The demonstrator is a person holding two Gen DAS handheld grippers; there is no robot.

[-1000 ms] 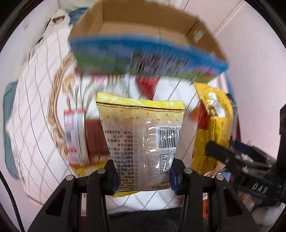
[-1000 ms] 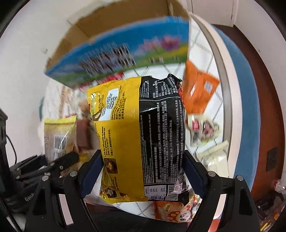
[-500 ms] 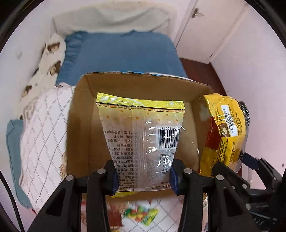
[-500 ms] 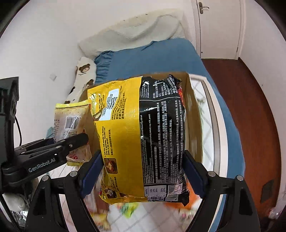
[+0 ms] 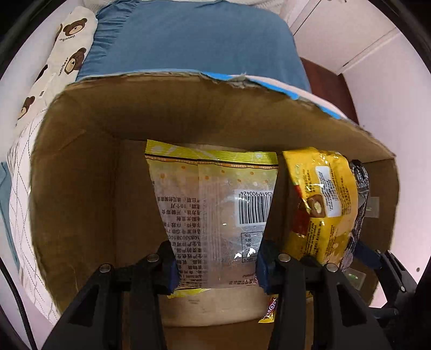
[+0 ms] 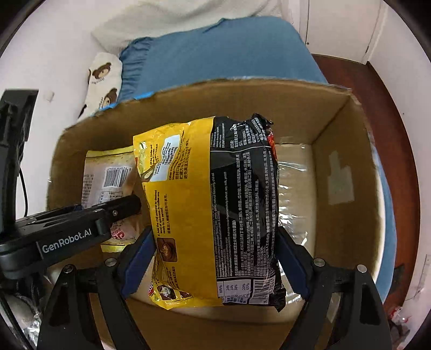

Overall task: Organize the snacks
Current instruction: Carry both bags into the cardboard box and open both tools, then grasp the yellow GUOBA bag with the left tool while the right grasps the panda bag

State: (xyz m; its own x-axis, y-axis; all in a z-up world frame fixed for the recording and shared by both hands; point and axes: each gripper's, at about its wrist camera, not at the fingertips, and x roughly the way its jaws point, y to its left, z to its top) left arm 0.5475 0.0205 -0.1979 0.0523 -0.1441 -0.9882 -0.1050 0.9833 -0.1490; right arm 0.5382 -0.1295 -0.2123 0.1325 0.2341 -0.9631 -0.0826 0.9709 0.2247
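Note:
My left gripper (image 5: 216, 266) is shut on a pale yellow, partly clear snack packet (image 5: 215, 210) with a barcode, held upright inside the open cardboard box (image 5: 80, 175). Just to its right hangs a yellow and black noodle packet (image 5: 323, 204). The right wrist view shows my right gripper (image 6: 215, 263) shut on that noodle packet (image 6: 215, 202), its blue pads pressing both sides, also within the box (image 6: 342, 175). The left gripper (image 6: 118, 207) and its pale packet (image 6: 107, 175) show at the left there. A small bright wrapper (image 5: 270, 309) lies on the box floor.
The box's brown walls surround both packets. Beyond its far wall is a blue bed sheet (image 6: 229, 48) with a bear-print pillow (image 5: 64, 51) and a white blanket (image 6: 175, 16). A checked tablecloth (image 5: 21, 167) shows at the left, and dark wooden floor (image 6: 377, 88) at the right.
Both grippers, each holding its packet, have moved from over the snack-strewn table to above the box and then down into it. The box walls now fill both views.

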